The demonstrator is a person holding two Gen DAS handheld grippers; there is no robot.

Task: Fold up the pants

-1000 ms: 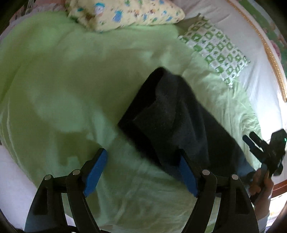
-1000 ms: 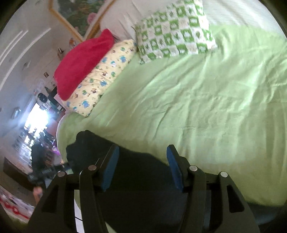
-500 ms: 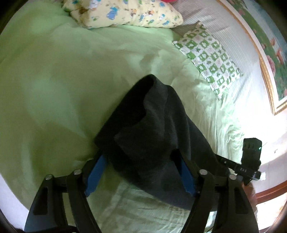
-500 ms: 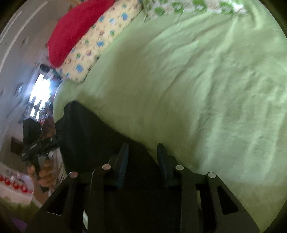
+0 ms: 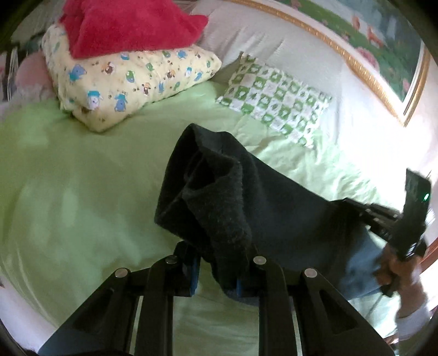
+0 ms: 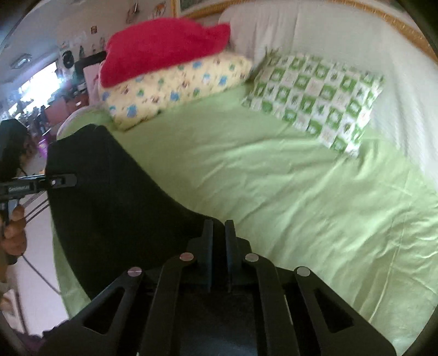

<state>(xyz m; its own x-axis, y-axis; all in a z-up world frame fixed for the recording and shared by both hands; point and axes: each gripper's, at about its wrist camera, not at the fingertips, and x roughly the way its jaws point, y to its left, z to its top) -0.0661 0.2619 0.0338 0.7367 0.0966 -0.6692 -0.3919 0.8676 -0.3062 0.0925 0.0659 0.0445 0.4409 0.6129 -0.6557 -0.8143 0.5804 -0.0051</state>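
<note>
pants (image 5: 246, 202) pinched in both tongs, left (image 5: 216, 271) and right (image 6: 218, 246).

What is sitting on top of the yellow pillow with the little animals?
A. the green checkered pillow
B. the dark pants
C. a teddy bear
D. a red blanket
D: a fluffy red blanket lies piled on the yellow pillow, while the pants and checkered pillow are elsewhere on the bed.
</note>
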